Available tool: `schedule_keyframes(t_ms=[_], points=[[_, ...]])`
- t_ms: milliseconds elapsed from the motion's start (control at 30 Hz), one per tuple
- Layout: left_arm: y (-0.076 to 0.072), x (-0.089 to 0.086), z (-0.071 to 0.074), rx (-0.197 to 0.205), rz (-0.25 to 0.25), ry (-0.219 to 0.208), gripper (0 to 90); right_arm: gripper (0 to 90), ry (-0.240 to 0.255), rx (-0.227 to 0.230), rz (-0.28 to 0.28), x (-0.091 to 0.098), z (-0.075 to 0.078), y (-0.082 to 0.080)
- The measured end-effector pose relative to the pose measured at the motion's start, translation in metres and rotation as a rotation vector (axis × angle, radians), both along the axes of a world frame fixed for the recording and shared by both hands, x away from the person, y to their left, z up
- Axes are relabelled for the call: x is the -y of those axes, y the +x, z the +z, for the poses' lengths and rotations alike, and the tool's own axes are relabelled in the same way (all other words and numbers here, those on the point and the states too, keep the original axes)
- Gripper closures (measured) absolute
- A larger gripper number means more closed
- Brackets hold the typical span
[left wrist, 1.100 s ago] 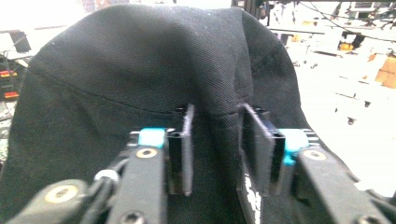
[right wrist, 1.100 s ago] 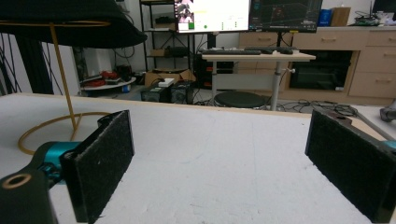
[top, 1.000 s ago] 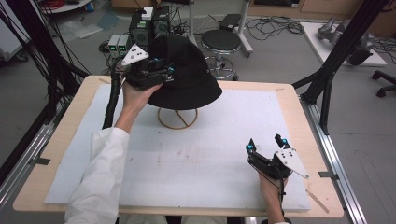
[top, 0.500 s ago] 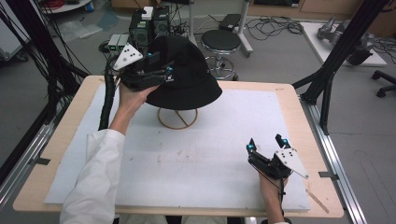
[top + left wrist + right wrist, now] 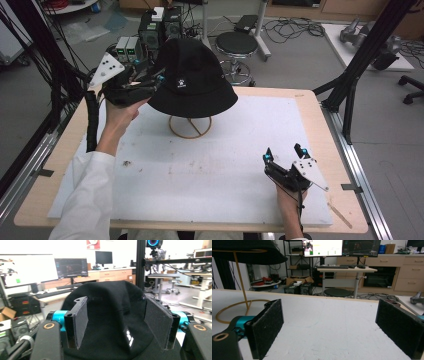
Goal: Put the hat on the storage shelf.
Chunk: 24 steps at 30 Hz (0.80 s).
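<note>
A black bucket hat (image 5: 192, 75) sits on a gold wire stand (image 5: 190, 127) at the back middle of the table. My left gripper (image 5: 156, 81) is at the hat's left side, level with the brim, and it is open. In the left gripper view the hat (image 5: 112, 315) lies between and beyond that gripper's (image 5: 115, 302) wide-apart jaws, with neither pad pressed on it. My right gripper (image 5: 283, 151) rests low near the table's front right, open with nothing in it. In the right gripper view its (image 5: 329, 315) jaws frame bare mat, with the stand (image 5: 239, 277) and hat brim (image 5: 244, 252) at the far left.
A white mat (image 5: 210, 175) covers most of the wooden table (image 5: 310, 100). Black frame posts (image 5: 365, 50) rise at the table's right and left. A round stool (image 5: 236, 44) and electronics boxes (image 5: 150, 32) stand on the floor behind the table.
My left gripper has drawn back to the left, away from the hat's crown. The hat, the stand and the right gripper have stayed put.
</note>
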<state>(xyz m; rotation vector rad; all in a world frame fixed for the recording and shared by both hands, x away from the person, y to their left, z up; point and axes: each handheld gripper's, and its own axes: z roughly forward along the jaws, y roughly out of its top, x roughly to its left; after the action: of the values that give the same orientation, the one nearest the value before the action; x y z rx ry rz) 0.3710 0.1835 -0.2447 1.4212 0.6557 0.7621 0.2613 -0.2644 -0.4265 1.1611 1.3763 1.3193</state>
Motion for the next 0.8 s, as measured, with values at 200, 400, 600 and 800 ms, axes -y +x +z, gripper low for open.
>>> schedule_keyframes(t_ms=[200,400,600,800], points=[[-0.018,-0.019,-0.011,-0.001,0.046,-0.028,35.4,7.1,0.007,0.0,-0.002,-0.001,0.0,-0.001],[-0.035,-0.038,-0.023,0.017,0.11,-0.084,35.2,7.1,0.008,-0.002,-0.003,-0.001,0.0,-0.001],[-0.044,-0.055,-0.033,0.001,0.154,-0.086,34.4,7.1,0.008,-0.003,-0.003,-0.001,0.0,-0.001],[-0.058,-0.076,-0.052,-0.009,0.217,-0.104,34.0,7.1,0.006,-0.005,-0.001,-0.001,0.0,-0.001]])
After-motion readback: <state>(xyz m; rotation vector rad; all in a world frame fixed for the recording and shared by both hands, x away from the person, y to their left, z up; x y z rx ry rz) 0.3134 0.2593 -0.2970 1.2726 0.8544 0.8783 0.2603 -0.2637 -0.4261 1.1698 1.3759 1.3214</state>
